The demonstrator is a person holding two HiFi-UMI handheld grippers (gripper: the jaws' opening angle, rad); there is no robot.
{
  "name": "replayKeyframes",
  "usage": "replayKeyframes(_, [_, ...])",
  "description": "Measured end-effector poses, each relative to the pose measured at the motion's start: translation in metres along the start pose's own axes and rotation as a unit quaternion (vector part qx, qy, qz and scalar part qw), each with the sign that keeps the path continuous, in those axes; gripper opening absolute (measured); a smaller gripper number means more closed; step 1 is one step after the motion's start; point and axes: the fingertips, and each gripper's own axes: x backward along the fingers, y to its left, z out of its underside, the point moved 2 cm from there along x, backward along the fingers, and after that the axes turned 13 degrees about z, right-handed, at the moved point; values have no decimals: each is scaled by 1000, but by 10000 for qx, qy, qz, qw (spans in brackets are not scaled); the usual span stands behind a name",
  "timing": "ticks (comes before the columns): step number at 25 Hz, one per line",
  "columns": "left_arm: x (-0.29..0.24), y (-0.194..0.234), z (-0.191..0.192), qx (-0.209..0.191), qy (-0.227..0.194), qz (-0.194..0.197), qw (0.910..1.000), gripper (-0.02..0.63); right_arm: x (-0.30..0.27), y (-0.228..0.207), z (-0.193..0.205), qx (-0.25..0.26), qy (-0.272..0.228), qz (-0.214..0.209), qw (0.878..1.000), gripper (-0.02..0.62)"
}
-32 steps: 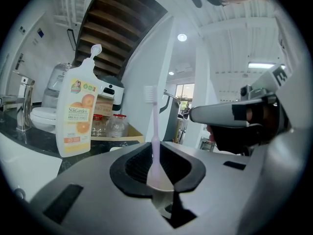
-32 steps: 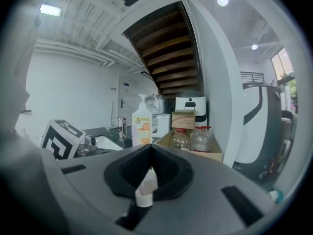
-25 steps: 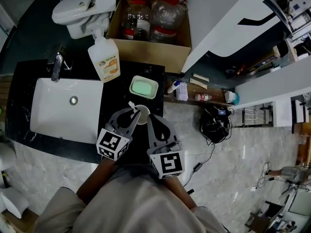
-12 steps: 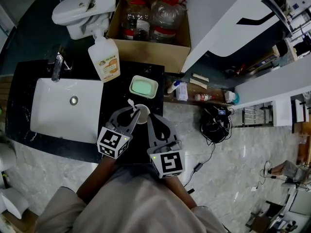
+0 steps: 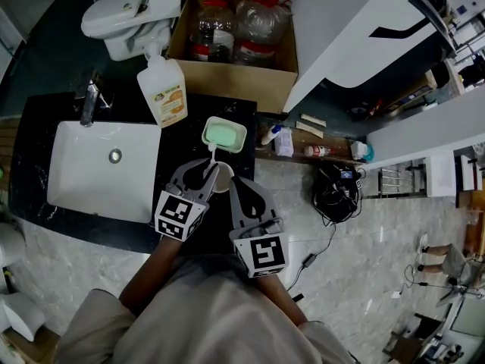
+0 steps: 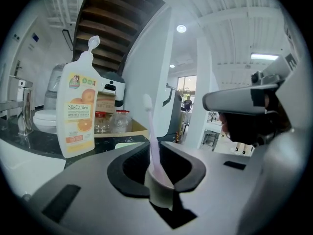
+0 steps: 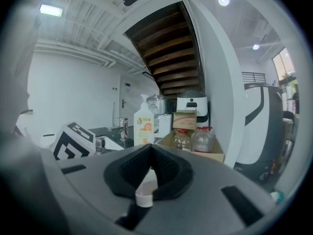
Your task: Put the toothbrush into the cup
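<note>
1. the toothbrush (image 6: 152, 141) is pinched upright, bristle end up, between the closed-in jaws of the left gripper (image 5: 206, 171).
2. in the head view it is seen at the far-left rim of the cup (image 5: 222, 179), which stands on the dark bench (image 5: 182, 139) to the right of the sink (image 5: 83, 180), just near of the soap dish (image 5: 224, 135).
3. the jaws of the right gripper (image 5: 233, 184) are pressed on what is judged to be the cup's right rim.
4. the pick-up is judged done; lowering and release are left.

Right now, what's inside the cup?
The toothbrush stands in the cup, head above the rim, gripped by the left gripper. Its lower end and the cup's bottom are covered by the jaws.
</note>
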Motion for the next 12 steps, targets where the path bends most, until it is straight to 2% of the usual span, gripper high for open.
replayKeyframes(6, [1, 1, 1, 58, -12, 29, 10000, 83, -1, 1, 1, -52, 8, -37, 10000, 6])
replayKeyframes(12, [7, -1, -7, 147, -264, 16, 9995, 85, -1, 1, 2, -55, 24, -37, 10000, 6])
